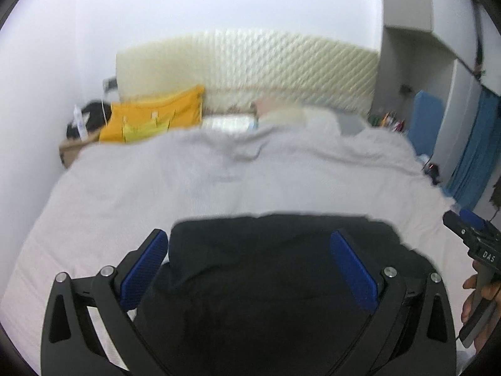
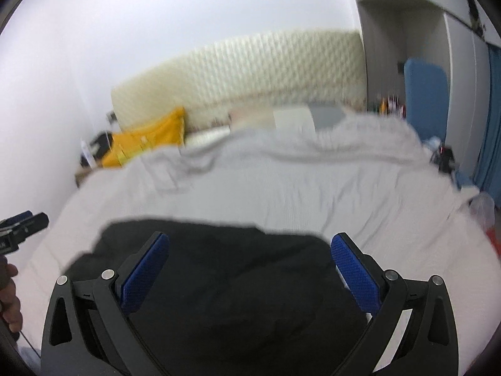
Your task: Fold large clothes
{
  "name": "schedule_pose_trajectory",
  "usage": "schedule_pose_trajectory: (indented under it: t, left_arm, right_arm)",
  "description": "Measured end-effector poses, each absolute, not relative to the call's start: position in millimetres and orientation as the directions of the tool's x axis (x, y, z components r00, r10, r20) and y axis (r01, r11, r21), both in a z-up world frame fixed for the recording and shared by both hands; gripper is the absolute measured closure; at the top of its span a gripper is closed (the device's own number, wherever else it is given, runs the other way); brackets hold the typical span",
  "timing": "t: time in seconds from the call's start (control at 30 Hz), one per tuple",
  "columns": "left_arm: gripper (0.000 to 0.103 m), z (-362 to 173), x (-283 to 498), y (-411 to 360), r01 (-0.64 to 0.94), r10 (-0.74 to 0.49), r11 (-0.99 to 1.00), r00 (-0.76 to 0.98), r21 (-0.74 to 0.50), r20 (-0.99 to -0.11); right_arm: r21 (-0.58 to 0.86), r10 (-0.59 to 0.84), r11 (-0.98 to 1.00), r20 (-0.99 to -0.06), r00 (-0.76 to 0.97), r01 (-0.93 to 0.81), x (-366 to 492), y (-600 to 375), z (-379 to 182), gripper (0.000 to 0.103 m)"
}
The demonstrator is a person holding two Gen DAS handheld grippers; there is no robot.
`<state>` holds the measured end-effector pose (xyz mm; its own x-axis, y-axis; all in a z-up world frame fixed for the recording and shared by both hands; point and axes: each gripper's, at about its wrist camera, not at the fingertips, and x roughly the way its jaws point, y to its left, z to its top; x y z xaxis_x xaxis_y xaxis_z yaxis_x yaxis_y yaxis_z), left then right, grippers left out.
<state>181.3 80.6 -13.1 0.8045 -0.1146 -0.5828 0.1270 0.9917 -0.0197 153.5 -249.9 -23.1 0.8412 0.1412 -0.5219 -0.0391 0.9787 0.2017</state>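
Garment: black garment (image 1: 266, 282) lies bunched on the near part of the bed (image 1: 125, 194), filling the space under both cameras; its far edge runs roughly straight across, and which part of it is which cannot be told
Left gripper: left gripper (image 1: 250, 266) has jaws wide, blue pads (image 1: 147, 269) apart with cloth seen between them, holding nothing; whether the tips touch the cloth cannot be told
Right gripper: right gripper (image 2: 250, 266) also has jaws wide and holds nothing, over the right side of the garment, 1 pad near its right edge
Pose: both point forward along the bed toward the headboard (image 1: 250, 69), tilted down a little, side by side; each shows at the other view's edge with a hand (image 1: 479, 297) around its handle
Stage: probably about to take 2 points of the garment before a fold; no grasp made yet
Risk 1: closing on a thick bunch could pinch several layers, so the fold drags the whole pile
Risk 2: the grey cover (image 2: 281, 181) is loose and wrinkled; a low pinch may catch it too
Risk 3: uneven grasp points would skew the fold
Risk 4: both views are blurred and the cloth is very dark, so edges are hard to find
Surroundings: yellow bag (image 1: 156, 116) sits far left by the headboard, well apart
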Motion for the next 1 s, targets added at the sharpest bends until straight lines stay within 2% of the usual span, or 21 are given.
schedule_pose_trajectory:
  t: [0.13,0.23,0.5,0.87,1.0]
  left_arm:
    - [0.000,36.1,147.5,76.7,0.181,-0.177,0.983,0.830,-0.044,-0.529]
    - [0.000,62.8,124.7,79.3,0.199,-0.201,0.978,0.842,-0.059,-0.501]
    - [0.000,99.4,67.4,96.2,0.230,-0.253,0.968,0.877,-0.103,-0.409]
    - [0.000,95.2,5.6,94.6,0.200,-0.189,0.980,0.924,0.001,-0.333]
    - [0.000,85.3,-12.5,93.7,0.192,-0.186,0.981,0.931,-0.011,-0.313]
  right_arm:
    - [0.184,0.143,0.981,-0.442,0.886,-0.067,118.1,-247.4,35.6,0.000]
    - [0.230,0.193,0.967,-0.371,0.908,-0.111,88.7,-247.5,71.6,0.000]
    - [0.177,0.182,0.974,-0.253,0.950,-0.140,17.7,-235.3,131.0,0.000]
    - [0.133,0.182,0.978,-0.149,0.972,-0.162,-62.6,-214.8,137.6,0.000]
    - [0.104,0.172,0.982,-0.163,0.972,-0.156,-77.4,-203.6,121.5,0.000]
